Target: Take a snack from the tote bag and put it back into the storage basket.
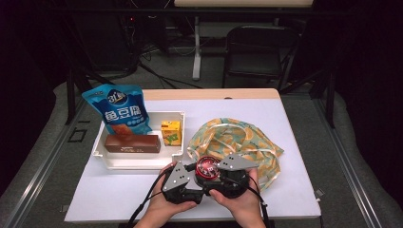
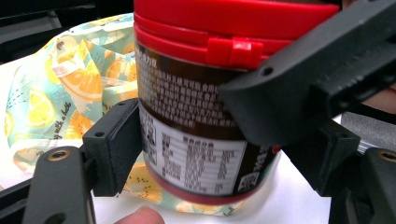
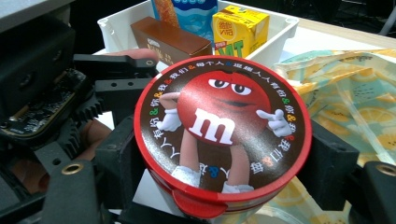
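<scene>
A brown candy jar (image 1: 207, 167) with a red lid is held up near the table's front edge, between both hands. My right gripper (image 3: 224, 163) looks down on the printed lid (image 3: 219, 121) and is shut on the jar just below it, one pad on each side. In the left gripper view one of its jaws crosses the jar's upper right. My left gripper (image 2: 219, 158) straddles the jar's lower body (image 2: 196, 154) from the side. Its left pad (image 2: 119, 147) lies at the jar's edge, while the right pad (image 2: 322, 161) stands a little off it.
A white tray (image 1: 142, 162) at the left holds a blue snack bag (image 1: 121, 111), a brown box (image 1: 131, 143) and a yellow drink carton (image 1: 171, 132). A lemon-print cloth bag (image 1: 242, 140) lies crumpled right behind the jar. A dark chair (image 1: 259, 52) stands beyond the table.
</scene>
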{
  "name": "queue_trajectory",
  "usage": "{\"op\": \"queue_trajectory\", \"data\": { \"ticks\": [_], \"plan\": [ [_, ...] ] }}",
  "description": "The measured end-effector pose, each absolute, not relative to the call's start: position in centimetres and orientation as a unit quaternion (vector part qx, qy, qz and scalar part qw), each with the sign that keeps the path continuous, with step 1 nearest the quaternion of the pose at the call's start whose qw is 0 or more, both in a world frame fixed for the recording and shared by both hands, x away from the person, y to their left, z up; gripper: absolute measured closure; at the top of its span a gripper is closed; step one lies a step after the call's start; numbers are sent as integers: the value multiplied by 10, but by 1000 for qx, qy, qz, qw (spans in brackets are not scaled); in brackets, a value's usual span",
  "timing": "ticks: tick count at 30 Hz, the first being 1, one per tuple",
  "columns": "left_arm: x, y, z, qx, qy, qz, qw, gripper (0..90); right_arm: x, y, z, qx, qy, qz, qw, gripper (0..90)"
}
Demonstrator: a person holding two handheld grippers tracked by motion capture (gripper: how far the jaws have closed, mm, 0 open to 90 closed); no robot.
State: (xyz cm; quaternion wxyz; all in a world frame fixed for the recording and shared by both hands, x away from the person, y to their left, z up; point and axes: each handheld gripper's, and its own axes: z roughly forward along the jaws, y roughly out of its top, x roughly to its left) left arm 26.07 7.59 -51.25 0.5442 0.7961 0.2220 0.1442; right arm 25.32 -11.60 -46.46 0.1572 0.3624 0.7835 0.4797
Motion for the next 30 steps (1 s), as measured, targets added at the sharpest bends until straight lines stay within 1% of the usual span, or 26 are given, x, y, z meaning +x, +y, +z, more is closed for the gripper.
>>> {"op": "queue_trajectory", "data": {
  "ticks": [10, 12, 15, 16, 21, 23, 25, 26, 27, 29, 30],
  "plan": [
    [262, 76, -514, 796, 224, 143, 543, 239, 251, -112, -466, 355, 784, 486, 151, 251],
    [263, 77, -514, 800, 214, 140, 543, 245, 252, -113, -466, 355, 785, 487, 147, 250],
    [263, 77, -514, 801, 225, 133, 539, 252, 253, -113, -467, 355, 785, 488, 143, 250],
    [263, 77, -514, 802, 221, 124, 541, 253, 253, -112, -467, 353, 786, 486, 143, 250],
    [260, 77, -511, 798, 228, 141, 539, 258, 252, -113, -466, 349, 785, 492, 141, 249],
    [261, 79, -510, 799, 226, 130, 542, 260, 253, -113, -466, 347, 783, 499, 137, 246],
    [262, 81, -511, 796, 236, 119, 545, 261, 253, -114, -466, 338, 782, 506, 134, 219],
    [263, 82, -512, 797, 238, 119, 543, 261, 252, -115, -466, 337, 778, 514, 130, 178],
    [264, 84, -512, 795, 241, 118, 543, 261, 252, -115, -465, 337, 776, 517, 131, 156],
    [266, 87, -514, 791, 247, 113, 548, 261, 252, -117, -463, 337, 773, 519, 137, 148],
    [266, 88, -514, 790, 253, 121, 545, 261, 252, -119, -462, 337, 771, 524, 136, 147]
  ]
}}
